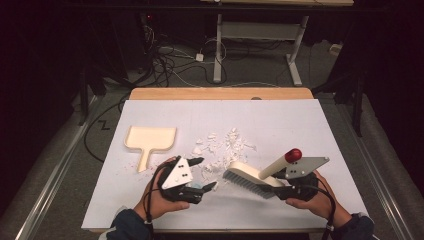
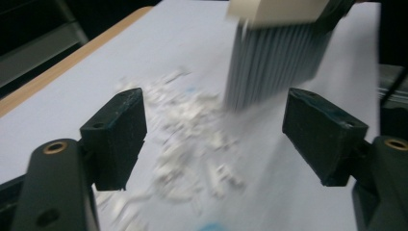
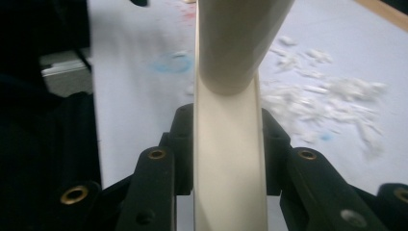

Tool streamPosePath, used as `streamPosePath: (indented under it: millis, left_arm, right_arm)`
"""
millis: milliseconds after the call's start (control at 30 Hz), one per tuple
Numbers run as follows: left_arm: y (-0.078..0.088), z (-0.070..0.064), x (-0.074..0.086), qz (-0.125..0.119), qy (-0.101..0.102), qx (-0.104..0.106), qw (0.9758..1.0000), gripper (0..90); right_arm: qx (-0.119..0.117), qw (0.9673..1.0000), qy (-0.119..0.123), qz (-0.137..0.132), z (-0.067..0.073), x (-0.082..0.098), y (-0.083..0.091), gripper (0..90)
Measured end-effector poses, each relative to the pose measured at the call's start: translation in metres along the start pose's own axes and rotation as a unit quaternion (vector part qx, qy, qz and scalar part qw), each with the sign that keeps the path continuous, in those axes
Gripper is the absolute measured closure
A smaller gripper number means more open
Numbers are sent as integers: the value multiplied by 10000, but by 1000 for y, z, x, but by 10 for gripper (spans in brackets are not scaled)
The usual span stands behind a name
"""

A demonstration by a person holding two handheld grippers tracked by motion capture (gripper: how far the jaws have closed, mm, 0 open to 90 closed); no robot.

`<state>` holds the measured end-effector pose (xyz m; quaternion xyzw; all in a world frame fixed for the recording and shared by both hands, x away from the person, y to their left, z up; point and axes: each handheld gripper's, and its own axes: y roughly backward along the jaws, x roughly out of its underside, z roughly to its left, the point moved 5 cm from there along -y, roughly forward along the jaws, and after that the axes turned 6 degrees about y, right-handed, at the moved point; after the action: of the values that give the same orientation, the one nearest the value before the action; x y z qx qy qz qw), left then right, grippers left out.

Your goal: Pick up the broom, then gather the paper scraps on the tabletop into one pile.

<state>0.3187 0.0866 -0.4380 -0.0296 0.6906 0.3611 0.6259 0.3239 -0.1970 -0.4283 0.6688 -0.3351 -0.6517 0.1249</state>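
White sheeting covers the table (image 1: 300,120). On its left lies a cream dustpan (image 1: 148,139), handle toward the near edge. A cream hand brush (image 1: 252,178) with grey bristles and a red-tipped handle sits right of centre, bristles down just beside the white scraps (image 1: 222,145) scattered mid-table. The right gripper (image 1: 289,188) is clamped on the brush's body, hand low at the near right. The left gripper (image 1: 204,175), jaws spread wide and empty, points toward the scraps from the near left.
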Motion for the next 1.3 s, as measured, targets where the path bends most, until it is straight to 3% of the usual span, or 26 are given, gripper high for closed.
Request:
streamPosePath:
  millis: [33, 67, 100, 133, 167, 200, 233, 333, 433, 567, 967, 1233, 1300]
  left_arm:
    - [5, 5, 6, -4, 70, -129, 9999, 204]
    - [5, 5, 6, -4, 70, -129, 9999, 197]
    - [14, 14, 19, 37, 144, -409, 9991, 197]
    - [14, 14, 19, 37, 144, -409, 9991, 195]
    - [18, 18, 26, 74, 197, -511, 9985, 190]
    - [22, 22, 33, 107, 236, -641, 9976, 190]
    - [26, 25, 40, 125, 294, -777, 9965, 189]
    - [36, 34, 60, 290, 430, -1175, 9917, 189]
    - [46, 36, 76, 394, 581, -1409, 9875, 190]
    - [49, 35, 83, 450, 732, -1461, 9855, 190]
    - [57, 35, 92, 475, 807, -1688, 9812, 189]
    - [56, 34, 94, 541, 748, -1667, 9817, 190]
    - [55, 34, 93, 531, 727, -1638, 9824, 189]
  right_arm:
    - [101, 9999, -47, 11, -3, 0, 3, 680]
    - [207, 9998, -32, 25, -6, 0, 5, 680]
    - [305, 9995, -30, 49, -10, 0, 7, 680]
    - [305, 9995, -30, 49, -10, 0, 7, 680]
    - [405, 9990, -179, 26, -16, 0, 10, 680]
    - [405, 9990, -179, 26, -16, 0, 10, 680]
    - [550, 9982, -234, 10, -22, 1, 13, 680]
    - [661, 9973, -305, 4, -28, 1, 15, 680]
    - [864, 9953, -435, 25, -38, 4, 20, 681]
    - [1048, 9934, -469, 34, -46, 5, 23, 681]
    - [1404, 9870, -786, -13, -67, 7, 31, 680]
    - [1637, 9828, -839, 148, -79, 11, 31, 680]
    - [1777, 9801, -848, 274, -87, 13, 29, 680]
